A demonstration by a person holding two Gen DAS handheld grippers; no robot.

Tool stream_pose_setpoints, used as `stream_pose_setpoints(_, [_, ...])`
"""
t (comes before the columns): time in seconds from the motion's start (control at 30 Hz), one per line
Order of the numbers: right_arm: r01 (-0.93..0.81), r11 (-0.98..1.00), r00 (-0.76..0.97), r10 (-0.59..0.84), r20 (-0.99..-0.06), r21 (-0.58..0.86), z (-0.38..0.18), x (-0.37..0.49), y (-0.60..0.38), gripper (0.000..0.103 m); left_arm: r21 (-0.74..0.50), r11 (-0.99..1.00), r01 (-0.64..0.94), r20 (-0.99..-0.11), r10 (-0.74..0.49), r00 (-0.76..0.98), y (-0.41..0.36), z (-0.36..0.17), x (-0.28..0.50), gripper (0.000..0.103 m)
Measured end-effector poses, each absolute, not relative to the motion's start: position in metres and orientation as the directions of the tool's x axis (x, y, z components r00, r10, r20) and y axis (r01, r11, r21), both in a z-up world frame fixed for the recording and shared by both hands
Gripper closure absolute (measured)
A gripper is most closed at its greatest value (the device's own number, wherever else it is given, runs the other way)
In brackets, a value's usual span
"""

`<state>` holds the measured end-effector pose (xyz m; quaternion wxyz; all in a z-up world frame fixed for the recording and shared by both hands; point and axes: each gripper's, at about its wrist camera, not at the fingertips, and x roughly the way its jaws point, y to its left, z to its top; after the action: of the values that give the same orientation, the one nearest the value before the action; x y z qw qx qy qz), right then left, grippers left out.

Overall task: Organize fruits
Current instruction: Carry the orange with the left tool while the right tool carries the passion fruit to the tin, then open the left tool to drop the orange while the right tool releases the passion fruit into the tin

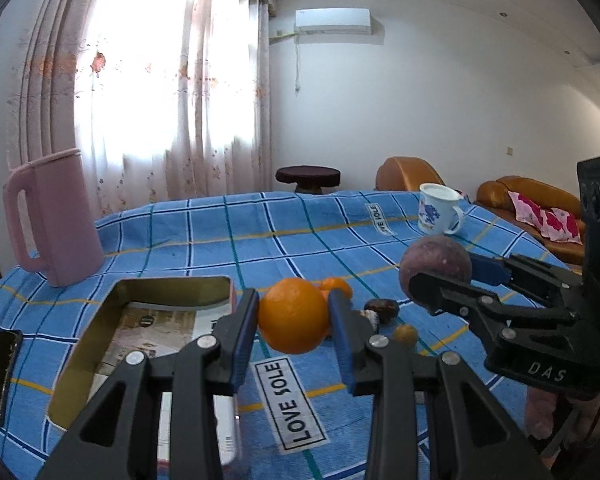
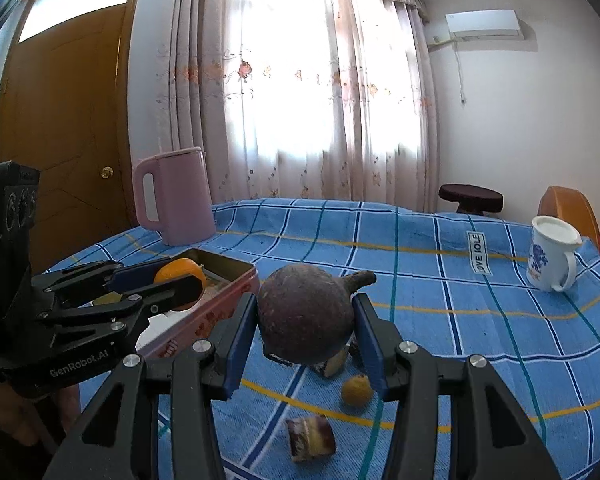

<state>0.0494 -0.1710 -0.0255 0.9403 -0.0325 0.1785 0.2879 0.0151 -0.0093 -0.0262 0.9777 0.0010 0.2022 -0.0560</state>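
My left gripper (image 1: 293,300) is shut on a round orange (image 1: 294,318), held above the blue checked cloth just right of an open tin box (image 1: 100,320). My right gripper (image 2: 305,302) is shut on a dark purple round fruit with a stub stem (image 2: 304,320), also off the table. Each gripper shows in the other view: the right gripper (image 1: 440,276) with the purple fruit (image 1: 436,260), the left gripper (image 2: 180,278) with the orange (image 2: 178,272) over the tin box (image 2: 236,276). On the cloth lie a second orange (image 1: 338,286), a small yellow fruit (image 2: 356,390) and a cut striped piece (image 2: 310,438).
A pink jug (image 1: 52,216) stands at the far left of the table and a white flowered mug (image 1: 438,210) at the far right. A dark brown piece (image 1: 382,308) lies by the oranges. A black flat object (image 1: 0,372) sits at the left edge. Sofa and stool stand beyond.
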Motion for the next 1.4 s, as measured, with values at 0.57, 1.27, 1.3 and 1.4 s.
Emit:
stream_pose_setpoints(0.57, [-0.701,0.712,0.653,0.626,-0.427,-0.028,-0.023,0.061,-0.068,0.053,-0.057,0.996,-0.065,-0.458,0.031,0.888,0.063,-0.041,0.023,0.066])
stream_pose_setpoints(1.27, [-0.781,0.617,0.541,0.593,-0.597,-0.094,-0.067,0.070,0.011,0.053,-0.054,0.979,-0.199,-0.555,0.136,0.821,0.122,-0.071,0.032,0.066])
stream_pose_setpoints(1.3, [-0.782,0.615,0.539,0.588,-0.603,-0.098,-0.068,0.070,0.012,0.053,-0.055,0.978,-0.200,-0.558,0.136,0.818,0.122,-0.072,0.032,0.066])
stream_pose_setpoints(1.4, [-0.794,0.600,0.517,0.582,-0.628,-0.097,-0.073,0.072,0.016,0.052,-0.047,0.978,-0.202,-0.566,0.141,0.812,0.123,-0.074,0.033,0.065])
